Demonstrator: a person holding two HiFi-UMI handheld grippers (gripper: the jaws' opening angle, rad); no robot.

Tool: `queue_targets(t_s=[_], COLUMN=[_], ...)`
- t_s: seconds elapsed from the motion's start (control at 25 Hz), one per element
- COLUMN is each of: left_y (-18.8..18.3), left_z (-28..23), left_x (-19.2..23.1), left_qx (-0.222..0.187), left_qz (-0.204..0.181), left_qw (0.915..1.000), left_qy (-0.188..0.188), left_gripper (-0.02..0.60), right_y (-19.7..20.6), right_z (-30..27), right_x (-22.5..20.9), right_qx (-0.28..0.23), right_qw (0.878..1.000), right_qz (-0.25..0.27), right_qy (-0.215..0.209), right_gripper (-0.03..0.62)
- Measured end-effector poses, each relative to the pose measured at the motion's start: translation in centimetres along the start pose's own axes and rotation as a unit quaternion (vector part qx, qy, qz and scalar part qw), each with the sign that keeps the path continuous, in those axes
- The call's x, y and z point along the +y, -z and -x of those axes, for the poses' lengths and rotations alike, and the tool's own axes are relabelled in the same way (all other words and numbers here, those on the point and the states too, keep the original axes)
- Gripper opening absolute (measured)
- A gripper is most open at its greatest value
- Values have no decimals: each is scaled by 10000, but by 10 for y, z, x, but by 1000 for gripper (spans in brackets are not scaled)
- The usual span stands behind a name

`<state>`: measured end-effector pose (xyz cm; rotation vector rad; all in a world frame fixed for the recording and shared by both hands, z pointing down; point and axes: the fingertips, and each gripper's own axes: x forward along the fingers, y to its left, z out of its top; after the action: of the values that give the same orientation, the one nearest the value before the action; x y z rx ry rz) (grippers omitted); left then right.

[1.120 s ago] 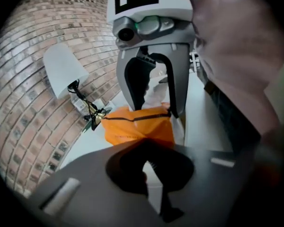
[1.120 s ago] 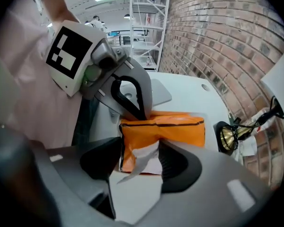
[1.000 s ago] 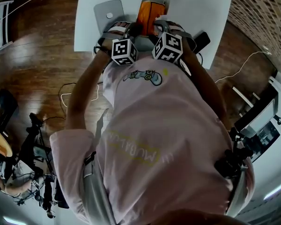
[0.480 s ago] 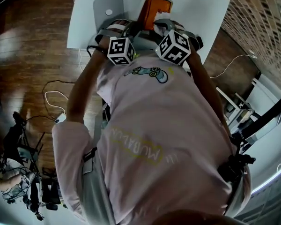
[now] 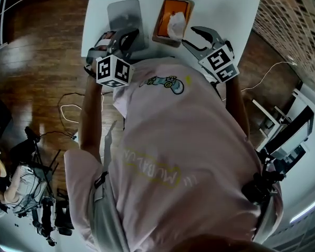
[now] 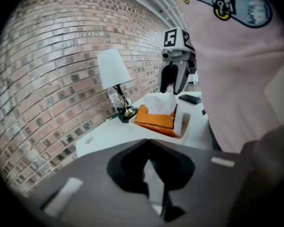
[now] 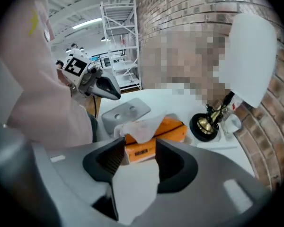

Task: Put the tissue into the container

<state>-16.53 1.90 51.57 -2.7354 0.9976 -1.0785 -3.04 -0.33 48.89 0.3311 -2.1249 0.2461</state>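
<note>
An orange tissue pack lies in a shallow beige container on the white table, and a white tissue sticks up out of it. In the left gripper view the pack and tissue sit ahead, beyond the jaws. My left gripper hovers near the grey lid; its jaws touch at the tips, just starting to part, with nothing between them. Right of the container, my right gripper is open and opening wider. Nothing is between its jaws, and the pack lies just ahead.
A white-shaded lamp with a brass base stands at the table's far side by the brick wall. A dark phone lies near the table's right edge. Wooden floor with cables surrounds the white table.
Both grippers were close together over the orange pack. They have pulled apart, the left one leftward toward the grey lid and the right one rightward, uncovering the pack and tissue.
</note>
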Motion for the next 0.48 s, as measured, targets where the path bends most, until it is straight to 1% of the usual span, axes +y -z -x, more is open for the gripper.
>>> queue_targets(t_s=[0.04,0.08,0.12,0.16,0.24,0.28,0.32,0.36,0.4,0.44,0.48], left_y=[1,1,2,4,6,4,1,-3,-6,-9,-11], left_z=[3,5,6,4,-1,-4,-5,-4,-3,0,4], left_x=[-1,-3,-5,-8,-16,-20,-25,-29,-32,-33,-31], left_qx=[32,48,66,104,236,292,318,312,281,230,149], left_qz=[53,118,182,235,262,228,172,116,90,122,232], left_qw=[10000,9999,9998,9997,9994,9993,9993,9994,9995,9996,9996], left_qy=[-13,-22,-30,-31,1,35,75,105,110,73,-18], left_gripper=[3,3,3,3,3,3,3,3,3,3,3], right_y=[12,25,35,43,51,54,55,55,53,50,46], right_z=[4,4,-2,-14,-46,-59,-65,-65,-59,-49,-36], right_x=[2,6,9,13,19,21,22,21,18,11,-1], right_qx=[137,303,480,674,1088,1241,1296,1230,1058,811,491], right_qw=[9999,9994,9985,9966,9890,9851,9836,9854,9895,9940,9973], right_qz=[27,113,247,448,976,1173,1244,1172,988,723,372], right_qy=[-39,-84,-129,-181,-219,-194,-166,-125,-34,140,397], right_gripper=[157,52,3,3,3,3,3,3,3,3,3])
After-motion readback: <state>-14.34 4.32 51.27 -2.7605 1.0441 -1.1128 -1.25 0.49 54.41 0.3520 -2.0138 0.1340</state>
